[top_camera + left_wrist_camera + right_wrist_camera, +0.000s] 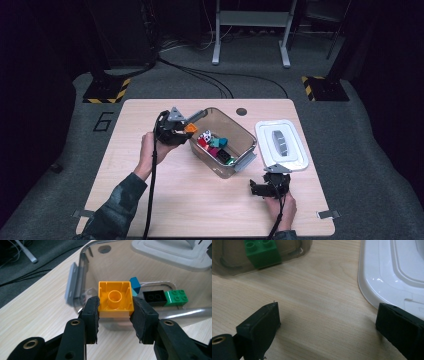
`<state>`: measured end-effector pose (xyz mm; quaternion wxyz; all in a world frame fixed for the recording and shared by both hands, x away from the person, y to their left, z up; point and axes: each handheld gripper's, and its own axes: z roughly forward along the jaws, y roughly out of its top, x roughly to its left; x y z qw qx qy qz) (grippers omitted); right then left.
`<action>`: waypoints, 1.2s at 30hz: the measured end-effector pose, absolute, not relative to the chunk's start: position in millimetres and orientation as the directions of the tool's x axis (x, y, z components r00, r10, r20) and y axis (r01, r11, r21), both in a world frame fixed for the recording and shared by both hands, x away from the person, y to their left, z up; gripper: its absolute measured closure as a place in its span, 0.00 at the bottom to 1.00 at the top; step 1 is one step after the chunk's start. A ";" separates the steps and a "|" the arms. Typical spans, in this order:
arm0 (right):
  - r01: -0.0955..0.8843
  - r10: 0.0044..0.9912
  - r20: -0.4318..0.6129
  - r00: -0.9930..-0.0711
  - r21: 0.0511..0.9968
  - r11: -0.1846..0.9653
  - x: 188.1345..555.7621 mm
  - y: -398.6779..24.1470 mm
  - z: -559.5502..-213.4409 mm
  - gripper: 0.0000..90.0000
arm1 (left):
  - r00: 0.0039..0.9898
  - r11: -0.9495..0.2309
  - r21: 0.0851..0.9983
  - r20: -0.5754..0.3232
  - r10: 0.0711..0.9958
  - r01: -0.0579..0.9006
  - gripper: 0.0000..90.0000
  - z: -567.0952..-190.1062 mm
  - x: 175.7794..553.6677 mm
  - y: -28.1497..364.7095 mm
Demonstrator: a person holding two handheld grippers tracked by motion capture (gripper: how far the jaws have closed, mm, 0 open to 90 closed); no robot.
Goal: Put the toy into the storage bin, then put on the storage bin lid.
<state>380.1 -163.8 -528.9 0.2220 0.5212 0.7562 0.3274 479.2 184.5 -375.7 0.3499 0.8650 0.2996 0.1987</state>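
Right gripper (pixel 258 189): nearest to us, low at the table's front right. We see its jaws spread wide w/ nothing between them; bare wood shows in the gap in the right gripper view. It sits just in front of the lid.
Right hand (pixel 281 206): wraps the gripper body from below; cable trails toward the table's front edge.
Left hand (pixel 150 150): comes in from bottom left, camouflage sleeve behind it; grips the left gripper's body.
Left gripper (pixel 115 308): jaws closed partway, clamped on the orange brick. We see both pads pressing its opposite sides. In the high view it's held at the bin's left rim.
Orange brick (pixel 115 299): square, hollow underside w/ round tube facing the left gripper's camera. Held off the table, just above the near rim of the bin, betw. the pads.
Bin (pixel 243 131): clear plastic, rectangular, set at an angle at mid-table; grey latch on each short end.
Bin contents: green brick (pixel 177 297) and black brick (pixel 155 296) side by side, touching; blue brick (pixel 135 284) just behind the orange one. Red and white pieces also seen from above, too small to detail.
Lid (pixel 282 144): white, grey handle in centre, flat on the table right of the bin, close to it.
Table (pixel 150 190): light wood; a round dark hole near the far edge.
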 end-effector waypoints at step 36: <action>0.615 0.945 -0.003 -0.326 0.759 0.215 391.6 -189.4 -495.6 0.06 | 0.657 -0.494 0.717 0.067 0.751 0.492 0.08 -435.9 431.2 248.5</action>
